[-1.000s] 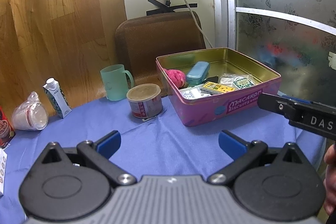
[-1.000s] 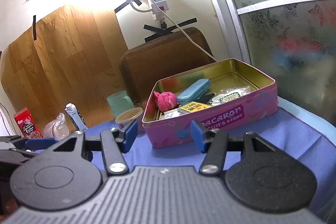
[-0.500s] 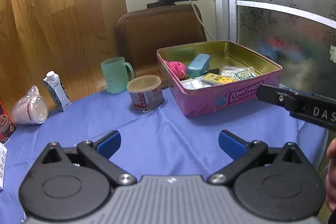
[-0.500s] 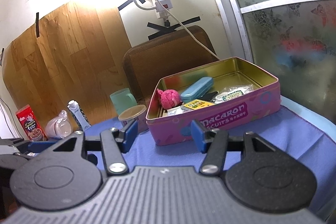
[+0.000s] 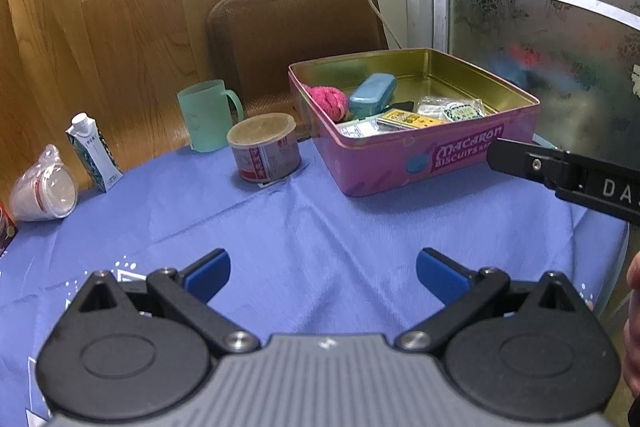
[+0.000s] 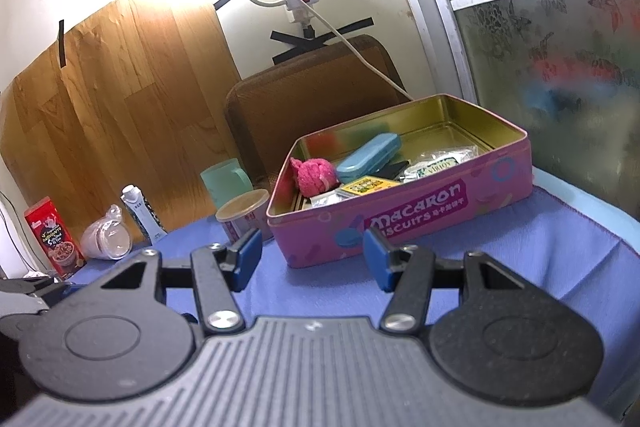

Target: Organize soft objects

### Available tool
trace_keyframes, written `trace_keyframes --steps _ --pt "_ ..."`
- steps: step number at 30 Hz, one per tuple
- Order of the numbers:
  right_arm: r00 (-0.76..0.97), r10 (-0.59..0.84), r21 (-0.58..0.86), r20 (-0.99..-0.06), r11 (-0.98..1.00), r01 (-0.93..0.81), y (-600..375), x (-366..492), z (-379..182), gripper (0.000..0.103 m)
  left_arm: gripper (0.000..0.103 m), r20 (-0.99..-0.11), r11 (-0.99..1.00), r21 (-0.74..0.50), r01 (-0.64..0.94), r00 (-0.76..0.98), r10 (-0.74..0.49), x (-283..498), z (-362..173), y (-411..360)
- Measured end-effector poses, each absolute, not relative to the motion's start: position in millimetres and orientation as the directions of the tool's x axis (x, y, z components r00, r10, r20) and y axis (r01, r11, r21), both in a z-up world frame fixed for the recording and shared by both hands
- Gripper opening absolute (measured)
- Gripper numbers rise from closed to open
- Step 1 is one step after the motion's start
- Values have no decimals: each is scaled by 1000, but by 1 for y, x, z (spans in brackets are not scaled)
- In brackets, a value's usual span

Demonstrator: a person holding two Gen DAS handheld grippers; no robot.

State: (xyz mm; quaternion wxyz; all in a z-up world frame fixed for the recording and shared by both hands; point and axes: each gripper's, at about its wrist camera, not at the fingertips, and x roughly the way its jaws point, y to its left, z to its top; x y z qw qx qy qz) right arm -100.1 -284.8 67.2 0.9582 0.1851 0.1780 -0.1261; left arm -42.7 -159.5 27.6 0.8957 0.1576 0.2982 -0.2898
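A pink Macaron biscuit tin [image 5: 400,163] [image 6: 416,223] stands open on the blue tablecloth [image 5: 320,219]. Inside lie a pink fluffy soft thing [image 5: 328,101] [image 6: 314,174], a light blue case [image 5: 372,95] [image 6: 368,157] and several small packets [image 5: 452,109]. My left gripper [image 5: 322,273] hovers open and empty over the cloth, well short of the tin. My right gripper [image 6: 312,257] is also open with nothing between its fingers, close in front of the tin's near wall. One black finger of the right gripper [image 5: 560,175] reaches in at the right of the left wrist view.
Left of the tin stand a lidded tub [image 5: 264,151] [image 6: 244,213], a green mug [image 5: 206,115], a small carton [image 5: 94,151] and a wrapped plastic cup [image 5: 42,187]. A red box [image 6: 54,237] sits far left. A brown chair back [image 5: 296,31] is behind the table.
The left wrist view has tipped downward a little, so more blue cloth shows near the fingers. Both grippers stay open and empty; the right one has hardly moved.
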Motion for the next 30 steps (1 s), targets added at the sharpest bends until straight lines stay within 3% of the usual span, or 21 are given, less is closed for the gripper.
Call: trace_keyframes --steps 17,30 --pt "891 -184 317 -414 889 331 -291 -94 58 59 103 -652 777 98 622 630 -422 -34 18 -171" --pt "885 -194 304 -423 890 341 -291 -91 58 59 103 -616 768 94 633 643 -455 -31 23 -168"
